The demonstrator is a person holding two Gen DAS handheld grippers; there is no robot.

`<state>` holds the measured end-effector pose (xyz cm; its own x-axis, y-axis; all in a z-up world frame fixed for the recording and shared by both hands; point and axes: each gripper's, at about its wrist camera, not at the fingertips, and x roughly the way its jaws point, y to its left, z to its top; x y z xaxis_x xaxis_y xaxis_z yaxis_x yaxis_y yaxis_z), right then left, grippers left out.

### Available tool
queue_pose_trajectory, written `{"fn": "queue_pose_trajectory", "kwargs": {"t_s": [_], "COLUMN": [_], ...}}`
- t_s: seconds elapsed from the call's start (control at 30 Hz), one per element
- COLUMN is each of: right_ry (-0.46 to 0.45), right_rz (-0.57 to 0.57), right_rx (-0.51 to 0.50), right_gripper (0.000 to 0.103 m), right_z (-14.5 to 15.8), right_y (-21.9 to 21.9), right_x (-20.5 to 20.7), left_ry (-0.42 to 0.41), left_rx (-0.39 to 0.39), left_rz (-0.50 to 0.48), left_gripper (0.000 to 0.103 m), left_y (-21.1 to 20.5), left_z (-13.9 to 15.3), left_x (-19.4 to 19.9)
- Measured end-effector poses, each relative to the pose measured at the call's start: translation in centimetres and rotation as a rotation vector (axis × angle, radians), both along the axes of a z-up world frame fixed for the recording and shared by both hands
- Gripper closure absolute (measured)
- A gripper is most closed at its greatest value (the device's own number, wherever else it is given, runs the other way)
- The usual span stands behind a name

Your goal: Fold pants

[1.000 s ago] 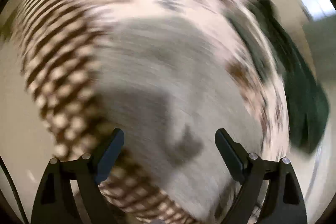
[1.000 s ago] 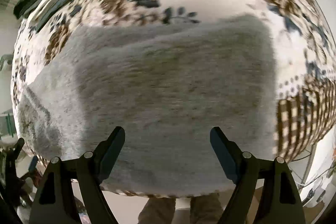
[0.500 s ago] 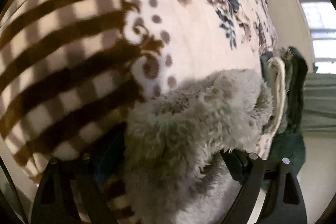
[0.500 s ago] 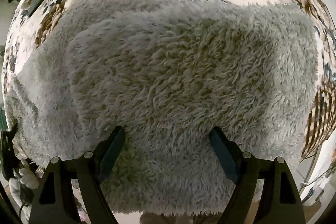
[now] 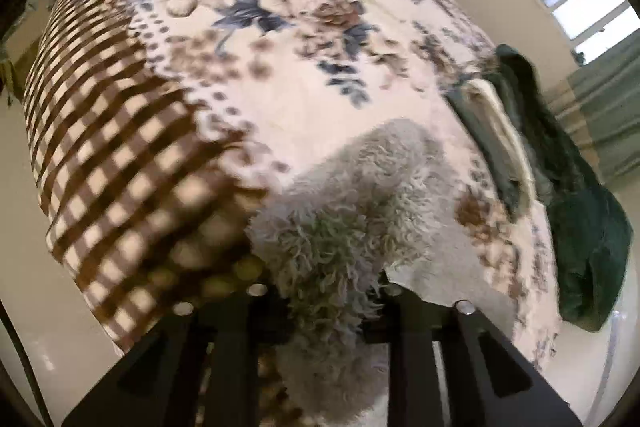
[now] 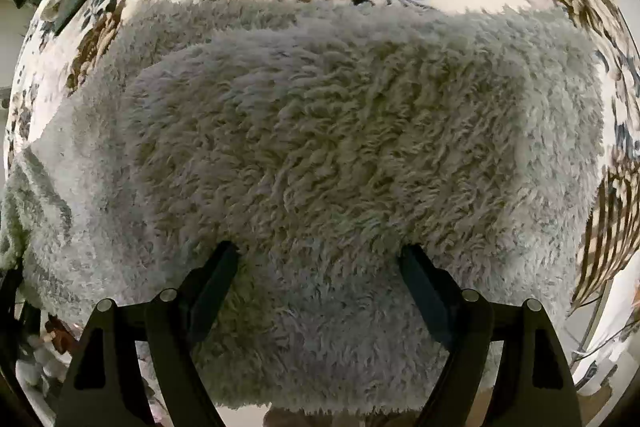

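Pants point(image 6: 320, 147): grey shaggy fleece, judged soft, limp, bulky, light; best pinched at an edge or corner. Lying on floral blanket point(image 5: 280, 27). Left gripper point(image 5: 324, 291) closing, a bunched edge between its jaws. Right gripper point(image 6: 320, 255) spread wide, tips against pile, gripping nothing. Dark green garments point(image 5: 580, 207) well apart.
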<state>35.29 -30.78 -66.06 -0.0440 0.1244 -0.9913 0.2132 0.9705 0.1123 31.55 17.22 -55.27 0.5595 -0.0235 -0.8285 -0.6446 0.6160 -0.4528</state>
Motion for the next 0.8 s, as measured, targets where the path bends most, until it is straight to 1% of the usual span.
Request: {"fn": "queue_pose_trajectory", "kwargs": {"t_s": [0.03, 0.13, 0.2, 0.27, 0.33, 0.4, 0.43, 0.5, 0.53, 0.63, 0.7, 0.8], "right_ry": [-0.001, -0.007, -0.014, -0.021, -0.030, -0.041, -0.047, -0.055, -0.056, -0.052, -0.048, -0.042], "right_rz": [-0.002, -0.006, -0.014, -0.034, -0.060, -0.085, -0.101, -0.126, -0.145, -0.208, -0.238, -0.271], "right_rx": [0.006, 0.020, 0.025, 0.035, 0.043, 0.047, 0.049, 0.046, 0.045, 0.047, 0.041, 0.050], "right_gripper": [0.018, 0.018, 0.018, 0.018, 0.018, 0.018, 0.018, 0.018, 0.018, 0.018, 0.018, 0.018], "right_z": [0.3, 0.8, 1.3, 2.0, 2.8, 3.7, 4.2, 5.1, 5.4, 6.0, 6.2, 5.9], "right_y": [-0.4, -1.6, -2.7, -4.3, -5.8, -7.7, -9.0, -11.3, -12.7, -16.6, -19.1, -21.7], "right_x": [-0.2, -0.8, -1.1, -1.5, -2.0, -2.5, -2.8, -3.2, -3.5, -4.6, -5.6, -6.4], "left_ry": [-0.001, -0.050, -0.104, -0.154, -0.204, -0.243, -0.250, -0.251, -0.239, -0.165, -0.109, -0.027], "left_rx": [0.021, 0.071, 0.077, 0.091, 0.085, 0.064, 0.052, 0.022, 0.001, -0.018, -0.013, -0.007], "left_rz": [-0.015, -0.083, -0.142, -0.218, -0.308, -0.429, -0.468, -0.574, -0.626, -0.762, -0.825, -0.880], "left_gripper": [0.086, 0.087, 0.088, 0.088, 0.088, 0.088, 0.088, 0.088, 0.088, 0.088, 0.088, 0.088], "left_y": [-0.6, -3.1, -5.2, -8.2, -11.9, -17.1, -18.8, -23.9, -26.6, -33.7, -37.0, -39.5], "left_z": [0.9, 4.0, 6.2, 8.7, 10.9, 12.7, 13.0, 13.0, 12.5, 9.9, 7.5, 4.4], "left_x": [0.0, 0.9, 1.8, 3.3, 4.4, 5.5, 5.8, 6.3, 6.4, 6.9, 7.2, 7.5]}}
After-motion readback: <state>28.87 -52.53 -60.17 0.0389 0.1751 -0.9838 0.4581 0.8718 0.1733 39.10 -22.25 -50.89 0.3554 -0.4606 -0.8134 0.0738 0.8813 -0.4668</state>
